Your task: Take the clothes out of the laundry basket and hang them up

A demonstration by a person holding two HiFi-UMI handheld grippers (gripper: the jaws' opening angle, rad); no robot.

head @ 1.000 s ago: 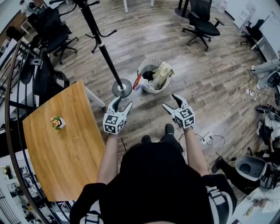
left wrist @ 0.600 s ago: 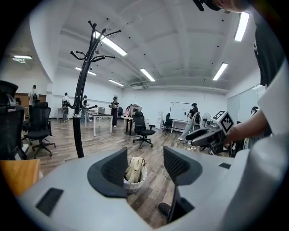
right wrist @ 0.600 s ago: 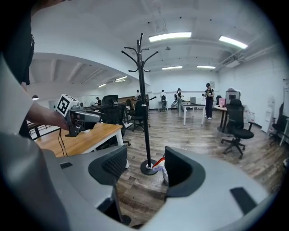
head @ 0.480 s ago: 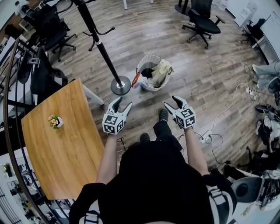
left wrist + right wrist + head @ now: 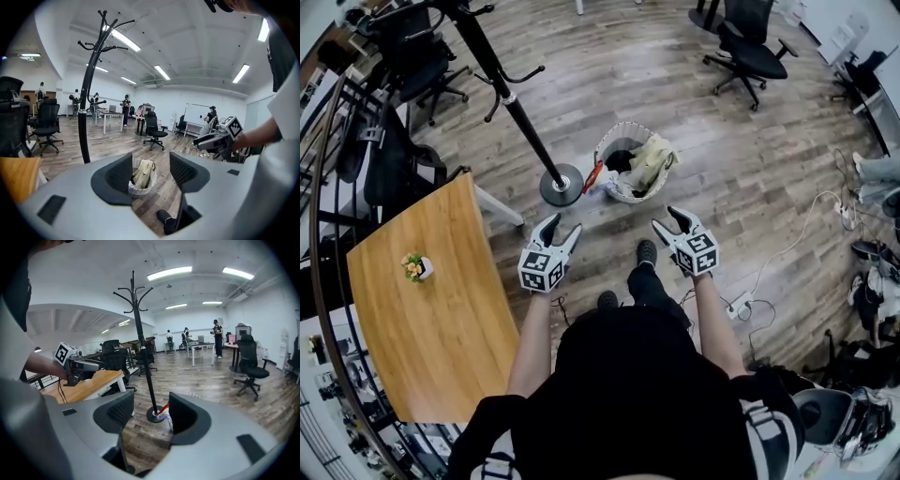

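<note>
Left gripper (image 5: 563,223): my jaws apart, empty.
Right gripper (image 5: 665,217): jaws wide, just narrowing, empty.
Basket (image 5: 606,150): I'd pinch the beige garment (image 5: 649,157) from above.

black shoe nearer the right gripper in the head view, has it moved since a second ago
Yes. The black shoe has stepped forward, ending closer to the white woven laundry basket on the wooden floor.

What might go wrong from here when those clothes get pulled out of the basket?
The beige garment drapes over the rim of the laundry basket; pulling it may tip the basket. The coat stand stands right beside it and could get bumped. A power strip lies on the floor nearby: a trip hazard.
</note>
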